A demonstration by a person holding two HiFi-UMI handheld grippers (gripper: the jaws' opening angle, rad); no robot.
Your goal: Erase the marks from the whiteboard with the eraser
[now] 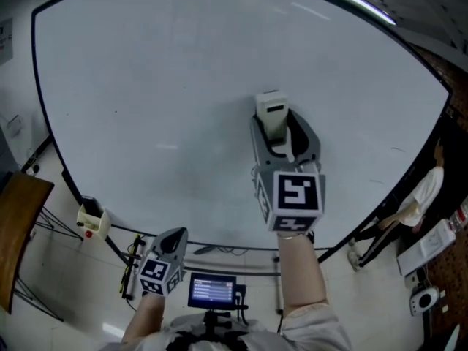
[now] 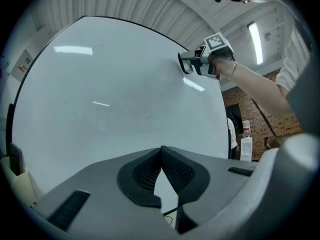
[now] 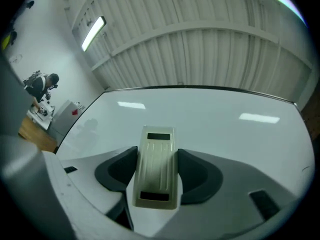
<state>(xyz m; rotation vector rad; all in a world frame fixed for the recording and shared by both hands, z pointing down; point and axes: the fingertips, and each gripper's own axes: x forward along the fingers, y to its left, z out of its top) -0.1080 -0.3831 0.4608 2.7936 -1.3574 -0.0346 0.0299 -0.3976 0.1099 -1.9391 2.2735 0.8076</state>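
A large whiteboard point(image 1: 183, 86) fills the head view, and its surface looks clean apart from faint specks. My right gripper point(image 1: 281, 134) is shut on a cream eraser point(image 1: 273, 115) and holds it against the middle of the board. In the right gripper view the eraser point(image 3: 157, 166) sits clamped between the two dark jaws, pointing up the board point(image 3: 210, 129). My left gripper point(image 1: 172, 241) hangs low, below the board's bottom edge, shut with nothing in it. In the left gripper view its jaws point(image 2: 161, 156) meet at the tips, and the right gripper point(image 2: 192, 64) shows at the board's upper right.
A small cream box point(image 1: 93, 218) hangs at the board's lower left corner. A wooden table point(image 1: 18, 225) is at the left. A small screen point(image 1: 212, 289) sits below the board. A person point(image 1: 417, 196) stands at the right, near white equipment point(image 1: 431, 243) on the floor.
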